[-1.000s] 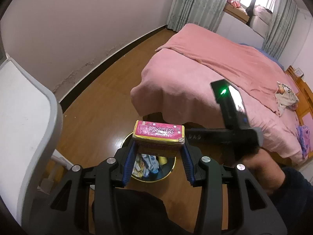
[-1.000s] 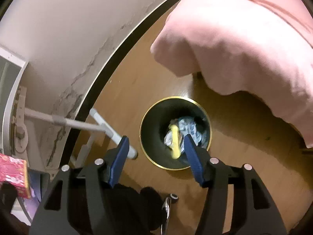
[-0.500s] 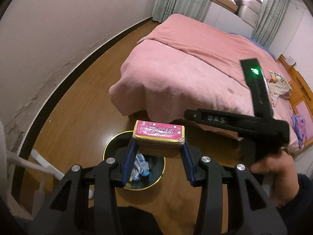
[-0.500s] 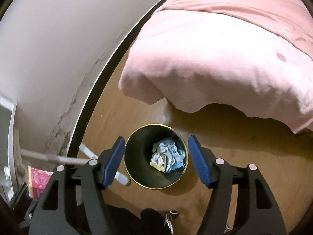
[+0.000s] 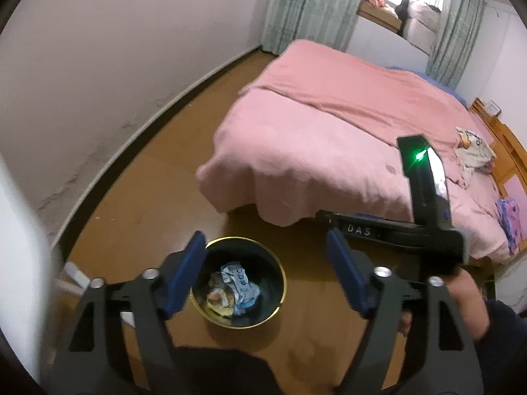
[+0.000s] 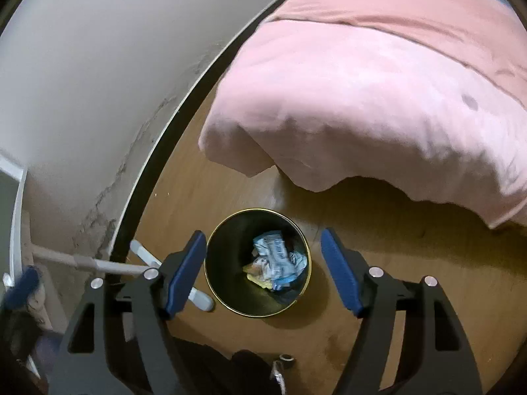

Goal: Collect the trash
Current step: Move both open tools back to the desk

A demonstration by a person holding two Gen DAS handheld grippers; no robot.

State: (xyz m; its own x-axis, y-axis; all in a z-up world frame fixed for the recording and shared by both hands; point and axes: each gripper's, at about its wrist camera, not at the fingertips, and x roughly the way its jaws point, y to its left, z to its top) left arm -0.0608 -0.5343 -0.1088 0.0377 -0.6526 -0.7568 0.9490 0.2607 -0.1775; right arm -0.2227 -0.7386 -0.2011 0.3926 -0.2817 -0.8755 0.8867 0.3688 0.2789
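Note:
A round black bin with a gold rim stands on the wooden floor by the bed. Crumpled trash lies in it, with a blue-and-white wrapper on top. My left gripper hangs above the bin; its jaws are opening and nothing is between the blue pads. My right gripper is also over the bin, jaws opening and empty. The pink box is not clearly seen in either view. A hand holds the right tool's black body beside the left gripper.
A bed with a pink cover overhangs the floor just past the bin. A white wall with dark skirting runs along the left. White tube legs reach the floor left of the bin. Clothes lie on the bed.
The left jaws have spread wide and the pink box that they held is gone from between them. The right jaws stand a little wider, still over the bin.

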